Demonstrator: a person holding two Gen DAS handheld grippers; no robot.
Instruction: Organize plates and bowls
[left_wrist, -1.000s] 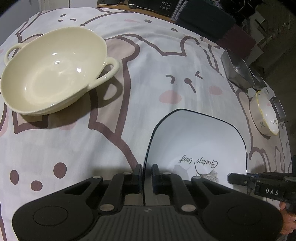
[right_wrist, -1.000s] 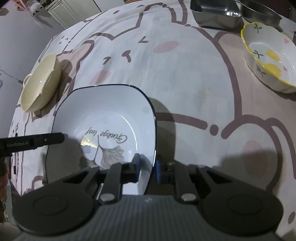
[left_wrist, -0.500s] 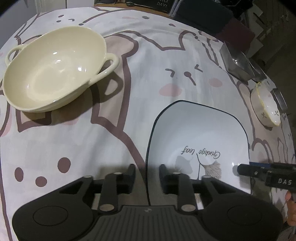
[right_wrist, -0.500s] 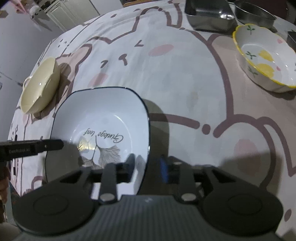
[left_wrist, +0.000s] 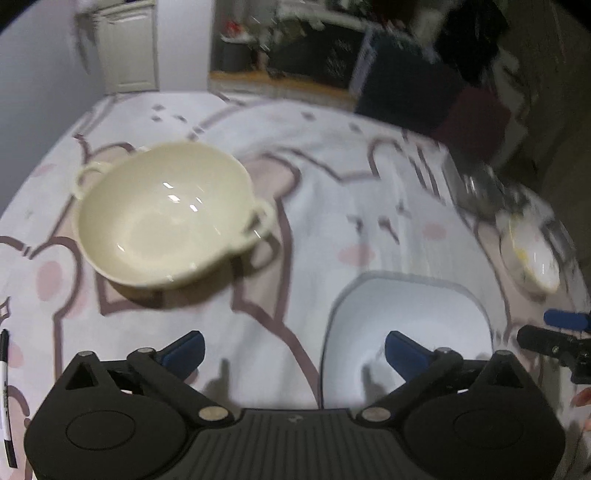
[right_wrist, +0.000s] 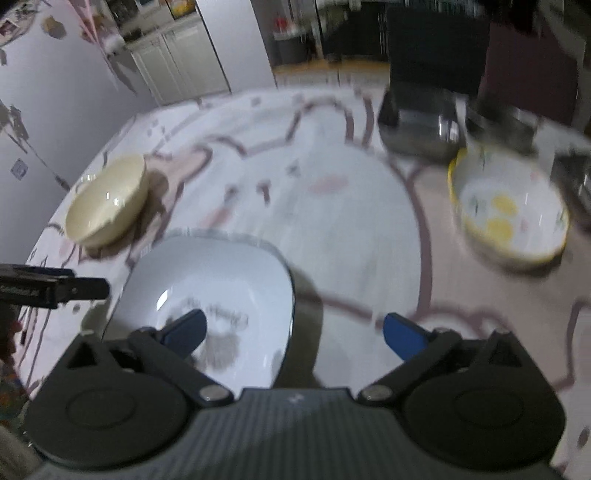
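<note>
Cream bowl (left_wrist: 166, 218) beside square plate (left_wrist: 406, 314) (both blurred)

Cartoon tablecloth (left_wrist: 325, 206), marker pen (left_wrist: 5, 391), white cabinet (left_wrist: 127, 48)

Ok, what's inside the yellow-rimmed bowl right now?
Nothing loose shows inside the yellow-rimmed bowl: only painted yellow blobs and small green sprigs on its white interior. The picture is blurred, so tiny crumbs can't be ruled out, and the near wall hides a strip of the floor.
</note>
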